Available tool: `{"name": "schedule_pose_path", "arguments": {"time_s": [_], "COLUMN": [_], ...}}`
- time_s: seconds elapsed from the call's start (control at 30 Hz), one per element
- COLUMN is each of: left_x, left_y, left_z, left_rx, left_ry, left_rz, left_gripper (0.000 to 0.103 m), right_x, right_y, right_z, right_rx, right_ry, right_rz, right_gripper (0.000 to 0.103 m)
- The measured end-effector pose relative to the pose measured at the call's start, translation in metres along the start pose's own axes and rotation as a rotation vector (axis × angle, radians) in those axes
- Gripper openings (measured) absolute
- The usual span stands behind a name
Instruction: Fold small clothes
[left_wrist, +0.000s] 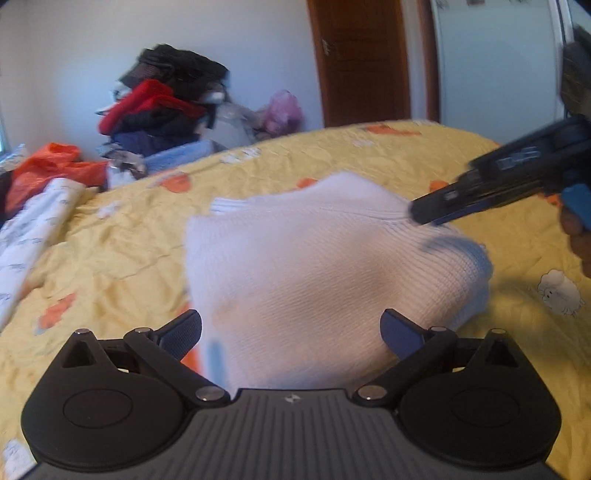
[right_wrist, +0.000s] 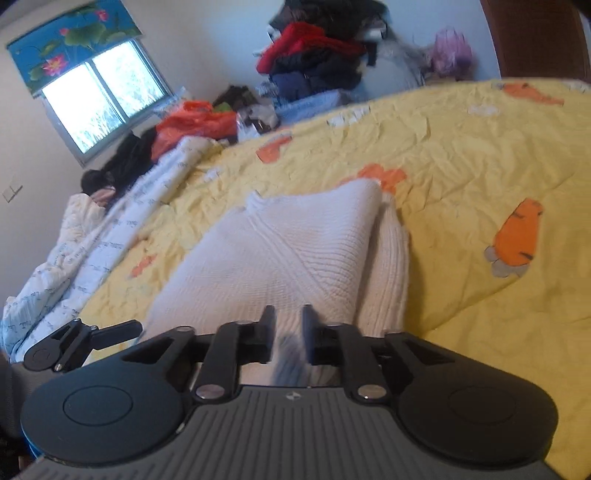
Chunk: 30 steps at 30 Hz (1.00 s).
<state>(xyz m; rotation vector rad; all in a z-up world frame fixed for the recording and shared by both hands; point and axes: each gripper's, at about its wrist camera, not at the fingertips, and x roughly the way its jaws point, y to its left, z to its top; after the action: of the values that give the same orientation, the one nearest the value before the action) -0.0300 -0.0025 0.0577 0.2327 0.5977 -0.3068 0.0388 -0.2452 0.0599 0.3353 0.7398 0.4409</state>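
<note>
A white knitted sweater (left_wrist: 314, 266) lies folded on the yellow bed cover (left_wrist: 110, 258). My left gripper (left_wrist: 291, 325) is wide open at the sweater's near edge; the knit fills the space between its fingers, and the pads stand clear of it. My right gripper (left_wrist: 417, 214) comes in from the right, its tips at the sweater's far right edge. In the right wrist view the sweater (right_wrist: 280, 251) shows stacked folds, and the right gripper (right_wrist: 288, 317) hovers over its near end with a narrow gap between its fingers. A blurred bluish patch shows in that gap. One left finger (right_wrist: 118, 328) shows at the left.
A heap of dark and red clothes (left_wrist: 162, 107) is piled beyond the bed's far edge. An orange bag (left_wrist: 55, 166) and a white printed quilt (right_wrist: 85, 258) lie along the left side. A wooden door (left_wrist: 362, 59) and a window (right_wrist: 103, 99) are behind. A hand (left_wrist: 576, 236) holds the right gripper.
</note>
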Motion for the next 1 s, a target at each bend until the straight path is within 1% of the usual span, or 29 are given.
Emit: {"name": "schedule_pose_path", "arguments": {"time_s": [0.03, 0.07, 0.1, 0.17, 0.2, 0.23, 0.27, 0.3, 0.33, 0.37, 0.4, 0.47, 0.5, 0.57, 0.6, 0.67, 0.7, 0.73, 0.77, 0.8, 0.87, 0.93, 1.0], "left_x": [-0.007, -0.009, -0.006, 0.007, 0.016, 0.024, 0.033, 0.039, 0.043, 0.045, 0.045, 0.043, 0.043, 0.046, 0.046, 0.047, 0.048, 0.048, 0.048, 0.048, 0.047, 0.048, 0.048], "left_y": [0.006, 0.012, 0.016, 0.014, 0.012, 0.01, 0.01, 0.011, 0.013, 0.015, 0.017, 0.019, 0.02, 0.021, 0.022, 0.021, 0.021, 0.021, 0.021, 0.021, 0.022, 0.023, 0.023], "left_z": [-0.003, -0.005, -0.004, -0.001, -0.001, -0.002, -0.003, -0.005, -0.006, -0.008, -0.009, -0.011, -0.012, -0.012, -0.012, -0.012, -0.012, -0.012, -0.013, -0.013, -0.015, -0.015, -0.015], "left_rx": [-0.017, -0.037, -0.053, -0.055, -0.053, -0.065, -0.085, -0.111, -0.135, -0.159, -0.183, -0.198, -0.197, -0.209, -0.215, -0.22, -0.221, -0.223, -0.226, -0.229, -0.235, -0.242, -0.244], "left_ry": [-0.006, 0.002, 0.024, 0.061, 0.076, 0.092, 0.114, 0.132, 0.141, 0.149, 0.156, 0.156, 0.155, 0.16, 0.163, 0.165, 0.165, 0.167, 0.168, 0.168, 0.166, 0.166, 0.167], "left_rz": [0.0, -0.003, -0.004, 0.019, 0.015, 0.003, -0.007, -0.023, -0.028, -0.031, -0.04, -0.05, -0.052, -0.056, -0.059, -0.06, -0.062, -0.063, -0.063, -0.065, -0.066, -0.069, -0.068], "left_gripper": [0.103, 0.103, 0.103, 0.103, 0.103, 0.103, 0.103, 0.103, 0.103, 0.103, 0.103, 0.103, 0.103, 0.103, 0.103, 0.103, 0.103, 0.103, 0.103, 0.103, 0.103, 0.103, 0.103], "right_x": [-0.016, -0.027, -0.034, -0.03, -0.021, -0.013, 0.0, 0.013, 0.023, 0.026, 0.025, 0.017, 0.011, -0.001, -0.006, -0.004, 0.002, 0.012, 0.02, 0.021, 0.015, 0.007, -0.002], "right_y": [0.004, 0.009, 0.013, 0.018, 0.02, 0.02, 0.018, 0.013, 0.007, 0.005, 0.007, 0.015, 0.019, 0.03, 0.033, 0.033, 0.03, 0.024, 0.017, 0.013, 0.013, 0.018, 0.025], "right_z": [-0.003, -0.006, -0.009, -0.007, -0.006, -0.006, -0.007, -0.01, -0.013, -0.016, -0.016, -0.012, -0.009, -0.004, -0.002, -0.001, -0.004, -0.009, -0.016, -0.02, -0.022, -0.02, -0.019], "right_rx": [-0.011, -0.02, -0.024, -0.007, 0.001, 0.004, 0.013, 0.021, 0.029, 0.03, 0.022, 0.017, 0.014, -0.005, -0.014, -0.017, -0.016, -0.019, -0.027, -0.032, -0.016, -0.01, -0.015], "right_ry": [-0.032, -0.05, -0.057, -0.032, -0.012, 0.004, 0.032, 0.068, 0.089, 0.084, 0.089, 0.094, 0.086, 0.042, 0.025, 0.031, 0.051, 0.091, 0.104, 0.086, 0.075, 0.074, 0.066], "right_rz": [0.013, 0.028, 0.052, 0.111, 0.12, 0.11, 0.09, 0.065, 0.045, 0.027, 0.016, 0.014, 0.019, 0.04, 0.061, 0.083, 0.068, 0.025, 0.015, 0.025, 0.032, 0.033, 0.027], "right_gripper": [0.049, 0.052, 0.052, 0.053, 0.055, 0.055, 0.053, 0.048, 0.034, 0.03, 0.029, 0.037, 0.044, 0.05, 0.057, 0.06, 0.062, 0.054, 0.048, 0.043, 0.044, 0.051, 0.054]}}
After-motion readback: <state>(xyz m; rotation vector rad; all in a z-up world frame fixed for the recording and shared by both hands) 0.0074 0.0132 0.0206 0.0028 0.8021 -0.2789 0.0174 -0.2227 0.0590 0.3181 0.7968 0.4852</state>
